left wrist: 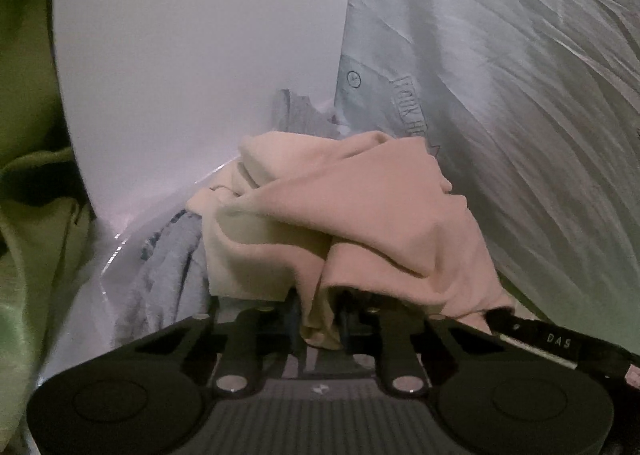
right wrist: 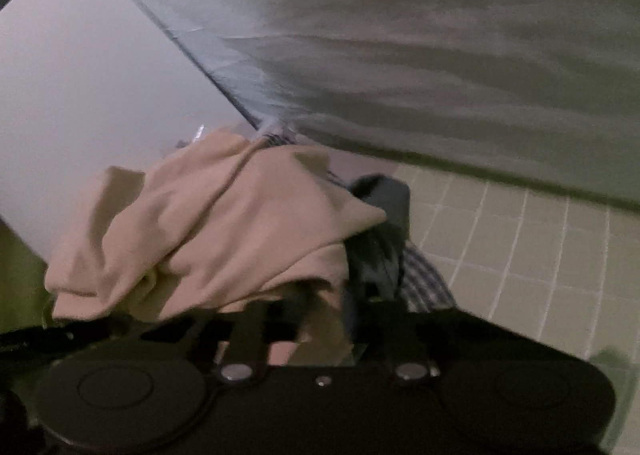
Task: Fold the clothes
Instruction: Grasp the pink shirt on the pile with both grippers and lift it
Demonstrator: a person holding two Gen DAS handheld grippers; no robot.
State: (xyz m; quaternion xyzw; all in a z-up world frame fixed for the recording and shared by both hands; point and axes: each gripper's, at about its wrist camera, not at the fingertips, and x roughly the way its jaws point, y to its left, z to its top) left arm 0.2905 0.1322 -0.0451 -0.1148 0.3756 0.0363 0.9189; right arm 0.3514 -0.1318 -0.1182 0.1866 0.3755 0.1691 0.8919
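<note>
A crumpled beige garment (left wrist: 360,215) lies on top of a heap of clothes, in a corner between a white panel and a plastic sheet. My left gripper (left wrist: 320,303) is shut on a hanging fold of its near edge, and the cloth bunches between the two black fingers. In the right wrist view the same beige garment (right wrist: 208,235) fills the middle. My right gripper (right wrist: 324,315) is closed on its near hem, though that view is blurred. A black bar (left wrist: 560,343) labelled DAS, part of the other gripper, shows at the lower right of the left wrist view.
Under the beige garment lie a blue-grey towelling piece (left wrist: 168,275), a grey piece (left wrist: 292,111), a dark garment (right wrist: 380,223) and a checked cloth (right wrist: 424,279). A white panel (left wrist: 200,55) stands at left and crinkled plastic sheeting (left wrist: 500,95) at right. Green fabric (left wrist: 28,195) is at far left and tiled floor (right wrist: 520,255) at right.
</note>
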